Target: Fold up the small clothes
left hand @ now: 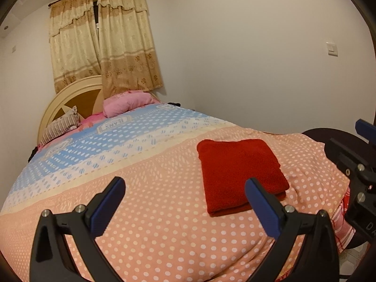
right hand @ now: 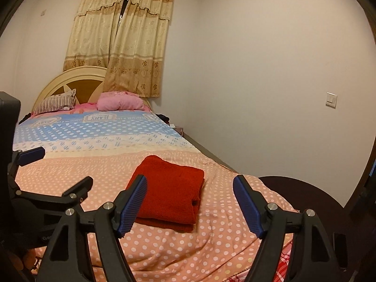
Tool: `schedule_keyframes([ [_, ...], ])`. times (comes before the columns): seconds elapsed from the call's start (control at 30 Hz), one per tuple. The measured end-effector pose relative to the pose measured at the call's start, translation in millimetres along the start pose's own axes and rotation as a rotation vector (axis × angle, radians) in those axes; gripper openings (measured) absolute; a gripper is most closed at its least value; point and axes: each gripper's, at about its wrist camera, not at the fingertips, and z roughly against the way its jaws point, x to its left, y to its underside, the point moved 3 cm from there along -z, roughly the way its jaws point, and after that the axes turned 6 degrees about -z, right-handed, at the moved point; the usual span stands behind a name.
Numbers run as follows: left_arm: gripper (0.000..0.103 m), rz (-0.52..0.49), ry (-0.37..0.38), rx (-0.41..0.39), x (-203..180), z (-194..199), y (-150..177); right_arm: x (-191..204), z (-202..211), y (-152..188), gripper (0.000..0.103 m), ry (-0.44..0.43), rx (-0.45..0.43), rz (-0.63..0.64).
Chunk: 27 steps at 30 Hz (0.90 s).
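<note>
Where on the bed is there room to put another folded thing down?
The widest bare patch is the peach dotted bedspread left of the folded red cloth, running up to the blue band. Another strip lies between the cloth and both open grippers, left and right. It is crowded by the headboard: pink pillow and striped pillow.

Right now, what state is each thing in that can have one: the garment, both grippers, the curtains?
Red garment: folded into a flat rectangle, lying on the polka-dot bedspread, not held.
Left gripper: open, empty, apart from the garment.
Right gripper: open, empty, holding nothing.
Curtains: drawn, with a narrow gap at the top.
Pink pillow: resting at the headboard.
</note>
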Motion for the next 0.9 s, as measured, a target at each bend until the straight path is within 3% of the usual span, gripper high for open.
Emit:
schedule_keyframes([
  [0.9, 0.103, 0.022, 0.035, -0.005, -7.7, 6.0, -3.2, -17.7, -15.4, 9.2, 0.076, -0.033, 0.047, -0.073],
])
